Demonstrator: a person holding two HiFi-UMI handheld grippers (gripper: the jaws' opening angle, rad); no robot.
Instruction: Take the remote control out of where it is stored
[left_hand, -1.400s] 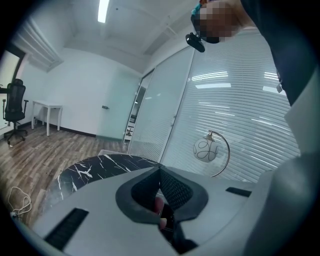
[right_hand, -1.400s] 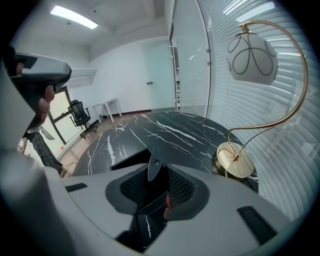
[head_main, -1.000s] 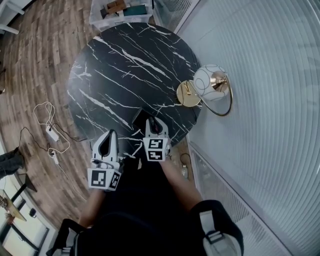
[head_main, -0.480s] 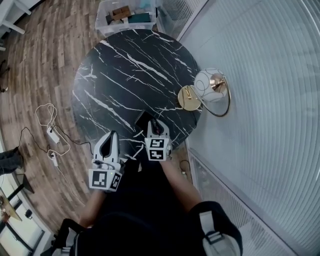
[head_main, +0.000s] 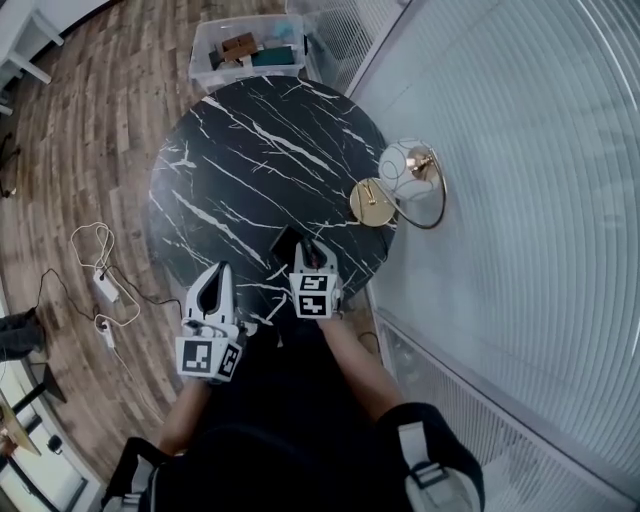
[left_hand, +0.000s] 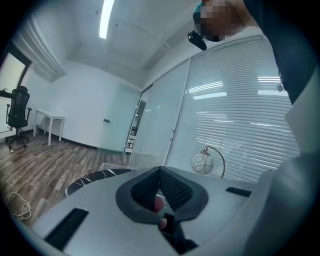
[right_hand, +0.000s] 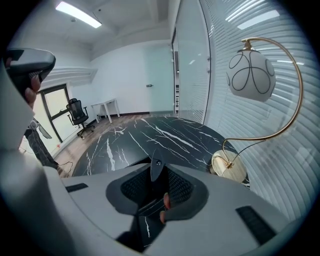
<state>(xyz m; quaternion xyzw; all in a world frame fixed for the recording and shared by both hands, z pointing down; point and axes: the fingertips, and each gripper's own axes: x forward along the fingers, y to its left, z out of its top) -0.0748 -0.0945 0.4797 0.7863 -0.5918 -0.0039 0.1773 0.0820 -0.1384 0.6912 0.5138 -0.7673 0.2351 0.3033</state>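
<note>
Right gripper view: the right gripper is pinching the remote control on edge, jaws partly closed onto it.
It is gripping the dark slab by its near end, at the near rim of the black marble table, likely leaving the length free to lay flat there. The lamp is standing well off to the right. The left gripper, jaws together and empty, is hanging beside the table edge, seemingly parked clear of the work.
</note>
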